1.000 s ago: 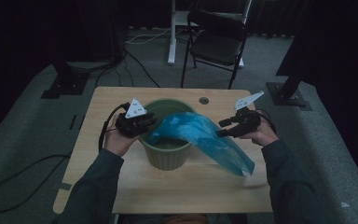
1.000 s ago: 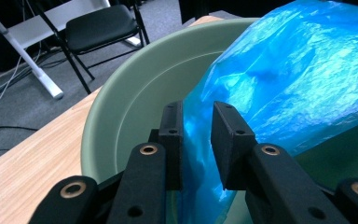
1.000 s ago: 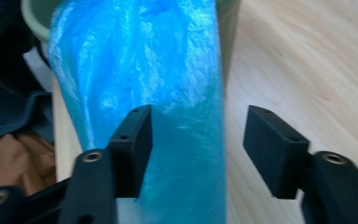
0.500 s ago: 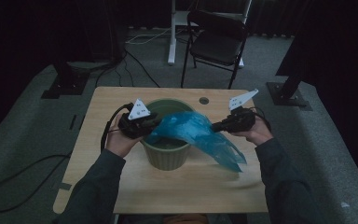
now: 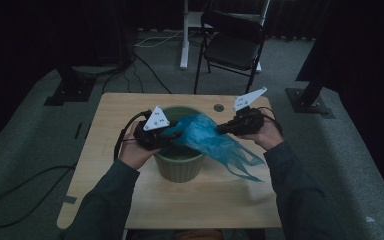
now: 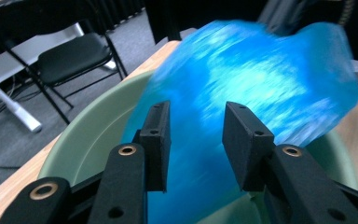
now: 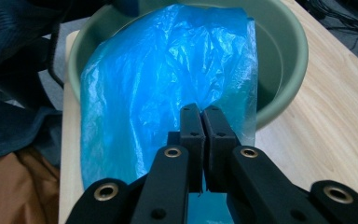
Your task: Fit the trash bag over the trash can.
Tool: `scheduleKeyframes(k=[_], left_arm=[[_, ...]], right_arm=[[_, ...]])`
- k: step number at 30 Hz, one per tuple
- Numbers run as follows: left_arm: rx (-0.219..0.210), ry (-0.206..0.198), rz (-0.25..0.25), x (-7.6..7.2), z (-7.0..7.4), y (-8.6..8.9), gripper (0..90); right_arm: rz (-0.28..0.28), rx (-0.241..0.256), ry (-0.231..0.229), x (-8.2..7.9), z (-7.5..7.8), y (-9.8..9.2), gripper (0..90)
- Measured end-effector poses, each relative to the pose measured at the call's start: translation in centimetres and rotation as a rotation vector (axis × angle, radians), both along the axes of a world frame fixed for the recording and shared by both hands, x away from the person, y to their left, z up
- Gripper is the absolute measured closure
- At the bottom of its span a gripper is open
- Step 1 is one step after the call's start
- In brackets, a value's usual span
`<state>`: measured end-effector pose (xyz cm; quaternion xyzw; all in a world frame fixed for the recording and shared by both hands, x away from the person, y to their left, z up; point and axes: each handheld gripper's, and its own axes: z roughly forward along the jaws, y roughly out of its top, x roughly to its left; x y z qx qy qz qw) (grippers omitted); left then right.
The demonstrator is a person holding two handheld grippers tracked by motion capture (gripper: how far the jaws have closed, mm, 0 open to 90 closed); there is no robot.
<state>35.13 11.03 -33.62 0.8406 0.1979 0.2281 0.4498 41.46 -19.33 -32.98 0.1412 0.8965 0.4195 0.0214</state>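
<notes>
A pale green round bin (image 5: 180, 167) stands mid-table. A blue plastic bag (image 5: 205, 135) stretches across its mouth and trails down over the right rim. My right gripper (image 5: 220, 129) is to the right of the bin, shut on the bag's edge; in the right gripper view its jaws (image 7: 200, 126) pinch the blue film (image 7: 168, 65) in front of the bin (image 7: 284, 56). My left gripper (image 5: 175, 135) is over the bin's left rim. In the left gripper view its jaws (image 6: 196, 140) stand apart with the blurred bag (image 6: 261, 79) between and beyond them, above the bin (image 6: 88, 144).
The wooden table (image 5: 205, 205) has bare surface in front of and beside the bin. A black folding chair (image 5: 235, 45) and a white desk leg (image 5: 184, 35) stand behind the table. A cable (image 5: 20, 195) lies on the floor at left.
Both grippers have drawn slightly inward toward the bin. The bag's trailing end has lifted and swung closer to the bin.
</notes>
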Motion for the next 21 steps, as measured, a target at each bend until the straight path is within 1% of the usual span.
scheduleKeyframes(k=[2,3,4,5,8,11,12,13,15,17,20,21], left_arm=[[0.000,-0.001,-0.010,-0.1,0.1,-0.2,59.2],[0.004,-0.008,-0.026,-0.2,0.3,-0.5,58.2],[0.004,-0.008,-0.026,-0.2,0.3,-0.5,57.4],[0.004,-0.004,-0.041,-0.2,0.3,-0.7,57.4],[0.008,0.005,-0.063,-0.1,0.3,-1.1,53.9],[0.018,0.008,-0.063,-0.1,0.1,-1.4,54.2],[0.052,0.007,-0.047,0.1,-0.1,-1.8,54.2],[0.067,0.004,-0.039,0.2,-0.3,-2.0,63.5],[0.078,0.006,-0.033,0.3,-0.5,-2.2,72.9],[0.073,0.008,-0.025,0.5,-0.7,-2.1,80.9],[0.079,0.015,-0.017,0.7,-0.8,-1.9,88.9],[0.082,0.017,-0.015,0.7,-0.8,-1.9,89.5]], right_arm=[[-0.002,-0.007,-0.002,0.0,0.1,0.3,88.3],[0.005,-0.017,-0.003,0.1,0.2,1.0,88.3],[0.005,-0.017,-0.003,0.1,0.2,1.0,88.3],[0.005,-0.022,-0.002,0.1,0.3,1.2,88.3],[0.011,-0.030,-0.006,0.1,0.4,1.9,88.4],[0.015,-0.032,-0.006,0.1,0.5,2.3,88.4],[0.016,-0.030,-0.005,0.1,0.6,2.4,88.3],[0.026,-0.024,-0.006,0.0,0.8,2.7,88.3],[0.032,-0.020,-0.012,0.0,0.9,2.9,88.3],[0.031,-0.020,-0.009,-0.1,1.0,2.9,87.9],[0.025,-0.021,-0.012,-0.1,1.0,2.6,85.0],[0.020,-0.021,-0.016,-0.1,1.1,2.4,82.6]])
